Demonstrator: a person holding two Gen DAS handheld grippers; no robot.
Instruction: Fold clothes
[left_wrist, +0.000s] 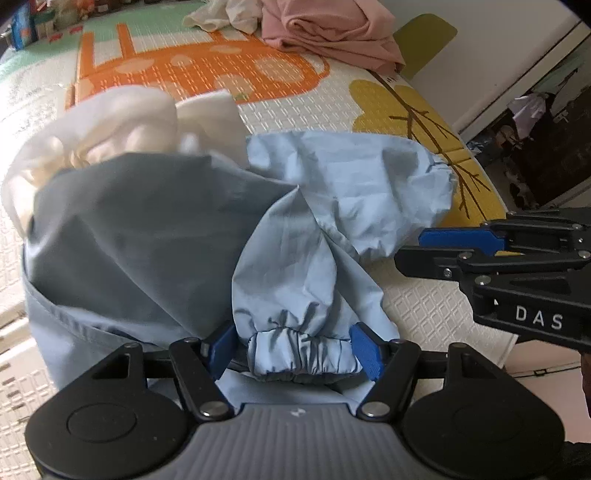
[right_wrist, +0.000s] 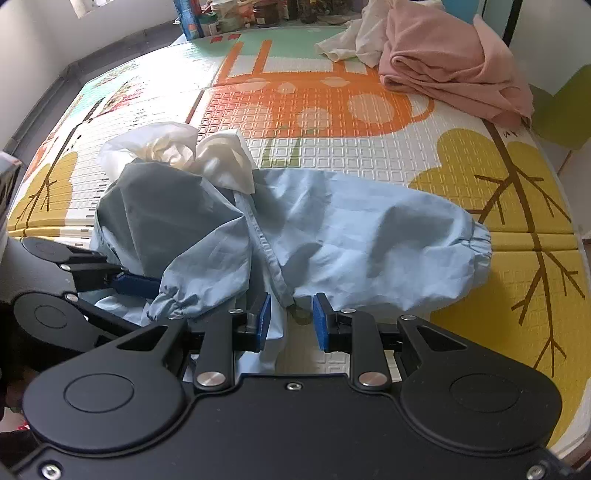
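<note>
Blue pads of the left gripper (left_wrist: 295, 350) stand wide apart, one on each side of the elastic cuff (left_wrist: 304, 356) of a sleeve; the cuff lies between them, but I cannot tell if the pads press it. The right gripper (right_wrist: 291, 323) has its jaws only a little apart, and they are not clenched on anything: the zipper edge (right_wrist: 264, 245) of the garment ends just in front of the gap, with a small dark pull tab (right_wrist: 301, 315) there.

Both tools are at the near edge of the light blue jacket (right_wrist: 332, 229), which lies crumpled on the play mat (right_wrist: 351, 155). Its second sleeve (right_wrist: 424, 251) stretches to the right. A white lining or hood (right_wrist: 177, 147) is bunched at the far left of the jacket. Far away, at the right corner of the mat, lie a pink cloth (right_wrist: 450, 70) and a cream cloth (right_wrist: 354, 40), touching each other and well apart from the jacket.
</note>
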